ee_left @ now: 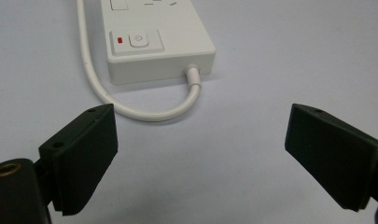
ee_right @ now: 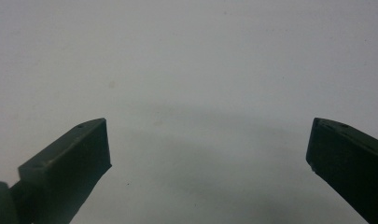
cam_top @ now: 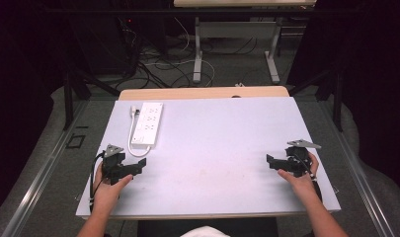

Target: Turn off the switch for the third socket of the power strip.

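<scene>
At the near left of the table (cam_top: 212,128), the left gripper (cam_top: 138,164) is resting low over the pale surface in the person's left hand (cam_top: 108,190), its jaws standing wide apart with nothing between them. Just beyond it, toward the far left, the white power strip (cam_top: 148,123) is lying flat, long axis running near to far. In the left gripper view the near end of the power strip (ee_left: 154,42) is showing a switch with a small red mark (ee_left: 120,40), and the white cord (ee_left: 130,105) is leaving that end and looping on the table just ahead of the jaw tips, then running up along the strip's left side. The cord loop is lying between gripper and strip, not touching either jaw.

At the near right, the right gripper (cam_top: 270,160) is sitting in the right hand (cam_top: 299,180), well apart from the strip, pointing toward the table's middle. Its own view is showing both jaws spread wide over bare tabletop (ee_right: 191,70).

Beyond the far edge, cables (cam_top: 163,64) are trailing across the floor around a table leg (cam_top: 197,54).
</scene>
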Demonstrator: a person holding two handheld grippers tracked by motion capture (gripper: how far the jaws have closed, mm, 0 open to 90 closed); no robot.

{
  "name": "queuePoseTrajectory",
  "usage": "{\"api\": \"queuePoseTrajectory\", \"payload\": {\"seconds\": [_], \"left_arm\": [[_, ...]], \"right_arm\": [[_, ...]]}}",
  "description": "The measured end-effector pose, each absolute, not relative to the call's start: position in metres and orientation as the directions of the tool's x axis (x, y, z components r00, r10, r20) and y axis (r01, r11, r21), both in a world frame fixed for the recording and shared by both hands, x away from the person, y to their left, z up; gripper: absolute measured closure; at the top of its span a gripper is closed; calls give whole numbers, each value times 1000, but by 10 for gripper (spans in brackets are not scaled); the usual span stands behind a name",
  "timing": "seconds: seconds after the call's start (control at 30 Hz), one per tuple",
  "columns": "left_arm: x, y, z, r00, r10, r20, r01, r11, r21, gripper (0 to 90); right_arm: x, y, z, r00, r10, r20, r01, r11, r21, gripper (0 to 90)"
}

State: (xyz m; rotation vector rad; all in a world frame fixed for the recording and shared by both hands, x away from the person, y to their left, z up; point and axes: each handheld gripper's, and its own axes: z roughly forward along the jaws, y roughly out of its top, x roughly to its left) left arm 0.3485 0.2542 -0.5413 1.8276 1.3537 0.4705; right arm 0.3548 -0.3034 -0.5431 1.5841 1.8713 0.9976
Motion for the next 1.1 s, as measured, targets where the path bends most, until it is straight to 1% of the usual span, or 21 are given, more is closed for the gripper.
{"api": "queuePoseTrajectory", "payload": {"seconds": [0.17, 0.3, 0.63, 0.77, 0.9, 1.03, 1.1], "left_arm": [[348, 255, -540, 358, 920, -158, 618, -107, 779, 152], [347, 254, -540, 359, 918, -166, 617, -100, 781, 166], [345, 250, -538, 361, 921, -147, 620, -119, 775, 249], [345, 248, -538, 373, 920, -123, 610, -143, 779, 292], [346, 247, -538, 368, 922, -120, 601, -137, 788, 303], [347, 246, -535, 365, 924, -113, 605, -143, 783, 315], [348, 244, -533, 361, 924, -124, 615, -136, 776, 324]], "right_arm": [[354, -303, -541, -209, 974, 91, 610, 57, 790, 0], [353, -302, -541, -218, 973, 82, 602, 67, 796, 0], [354, -298, -543, -232, 971, 65, 602, 90, 793, 5], [353, -296, -543, -237, 970, 63, 602, 95, 793, 13], [353, -296, -543, -245, 968, 57, 597, 104, 796, 14], [353, -295, -544, -245, 968, 60, 600, 103, 793, 16], [353, -295, -544, -245, 968, 60, 599, 102, 794, 16]]}}
